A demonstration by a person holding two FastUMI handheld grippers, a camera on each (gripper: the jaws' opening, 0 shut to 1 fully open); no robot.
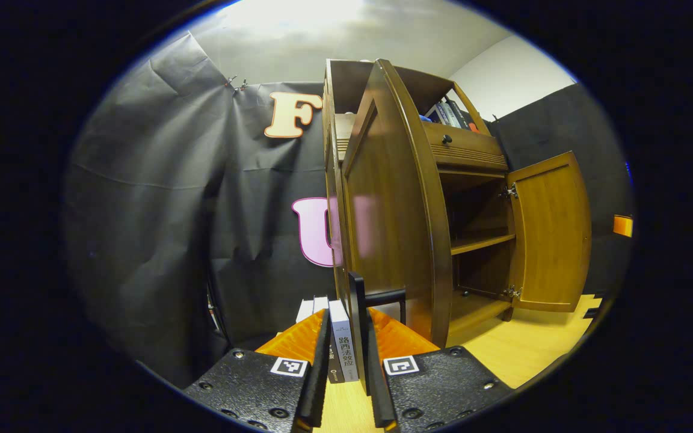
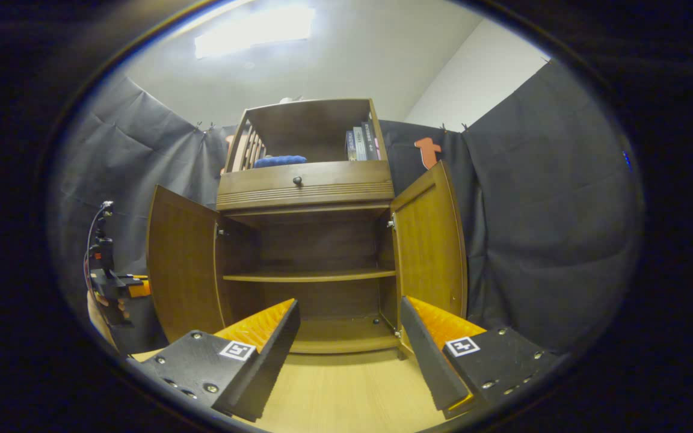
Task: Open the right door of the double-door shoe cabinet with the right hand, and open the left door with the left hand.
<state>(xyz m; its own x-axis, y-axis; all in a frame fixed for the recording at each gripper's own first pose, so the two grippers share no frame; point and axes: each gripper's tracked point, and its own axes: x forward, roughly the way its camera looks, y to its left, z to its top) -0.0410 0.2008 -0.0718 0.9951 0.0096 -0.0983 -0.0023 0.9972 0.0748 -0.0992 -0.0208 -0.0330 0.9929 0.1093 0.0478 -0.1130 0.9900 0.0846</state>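
In the right gripper view, the shoe cabinet (image 2: 310, 240) stood on the floor (image 2: 334, 391) against the booth's cloth wall. Its left door (image 2: 181, 264) swung out to the left and its right door (image 2: 431, 240) to the right. Between them lay a shelf (image 2: 310, 275). Above the doors sat a drawer (image 2: 304, 183), and over it an open compartment holding books (image 2: 361, 143) at its right. Left of the left door, a hand (image 2: 106, 300) held the left gripper (image 2: 115, 282).

1 cabinet (image 2: 307, 180), 2 open doors, 1 drawer (image 2: 304, 183), 1 inner shelf (image 2: 310, 276).
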